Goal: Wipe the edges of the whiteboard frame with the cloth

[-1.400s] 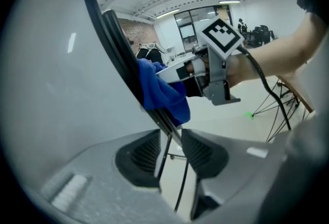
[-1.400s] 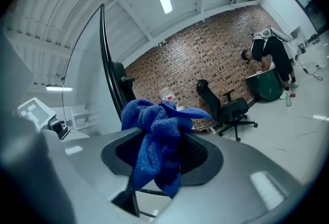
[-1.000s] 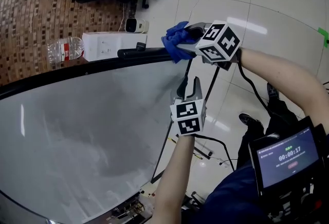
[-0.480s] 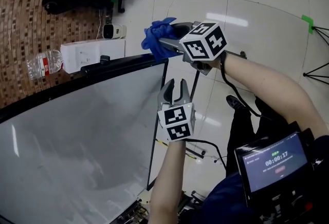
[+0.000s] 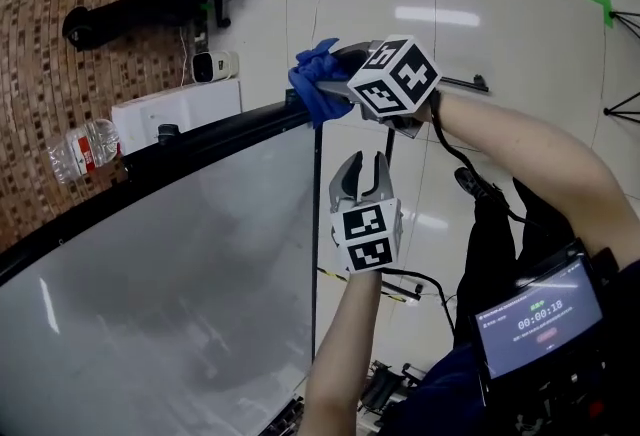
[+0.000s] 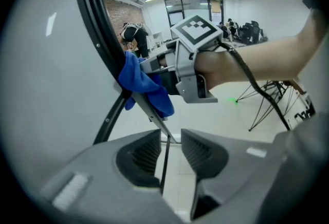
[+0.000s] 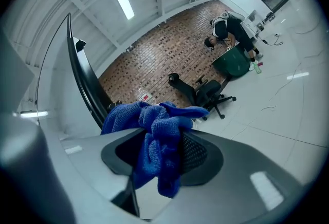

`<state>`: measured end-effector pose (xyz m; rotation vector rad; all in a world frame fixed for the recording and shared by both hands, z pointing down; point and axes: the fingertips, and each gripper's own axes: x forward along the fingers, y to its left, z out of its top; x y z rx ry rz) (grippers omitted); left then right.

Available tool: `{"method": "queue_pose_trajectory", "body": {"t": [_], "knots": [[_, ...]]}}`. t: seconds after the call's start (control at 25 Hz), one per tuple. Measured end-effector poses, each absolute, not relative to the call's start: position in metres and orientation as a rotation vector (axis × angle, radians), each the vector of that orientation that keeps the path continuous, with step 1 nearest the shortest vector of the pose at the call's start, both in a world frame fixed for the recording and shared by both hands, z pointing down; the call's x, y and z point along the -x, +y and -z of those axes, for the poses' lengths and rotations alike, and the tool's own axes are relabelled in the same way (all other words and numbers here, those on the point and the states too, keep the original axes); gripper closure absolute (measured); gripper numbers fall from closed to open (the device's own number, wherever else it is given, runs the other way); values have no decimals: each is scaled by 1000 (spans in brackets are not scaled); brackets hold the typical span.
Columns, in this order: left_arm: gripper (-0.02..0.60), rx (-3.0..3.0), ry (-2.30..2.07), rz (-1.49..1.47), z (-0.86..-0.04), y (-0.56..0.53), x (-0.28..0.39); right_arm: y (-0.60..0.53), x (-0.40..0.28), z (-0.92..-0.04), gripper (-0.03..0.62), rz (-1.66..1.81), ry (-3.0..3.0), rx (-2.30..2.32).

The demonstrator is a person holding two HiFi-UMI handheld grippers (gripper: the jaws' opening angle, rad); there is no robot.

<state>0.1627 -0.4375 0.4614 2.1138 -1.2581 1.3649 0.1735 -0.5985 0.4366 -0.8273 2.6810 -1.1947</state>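
blue microfibre cloth [image 5: 311, 82] on the top right corner of the black-framed whiteboard [image 5: 220, 136]
right gripper [image 5: 336, 74] is clamped on the cloth, against that corner; left gripper [image 5: 364, 166] sits just beside the board's right edge, jaws slightly apart, gripping nothing.

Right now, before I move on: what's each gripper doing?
Left gripper: open, gripping nothing; a thin dark bar shows through the gap.
Right gripper: shut on the cloth, by the frame corner.

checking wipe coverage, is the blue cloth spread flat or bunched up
Bunched up: the blue cloth sits crumpled in folds, clamped between the right gripper's jaws.
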Motion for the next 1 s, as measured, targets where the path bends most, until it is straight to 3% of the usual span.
{"method": "queue_pose_trajectory", "body": {"t": [1.0], "knots": [[460, -2159, -1161, -1260, -632, -453, -158, -596, -176, -558, 408, 1240, 2724, 819]]}}
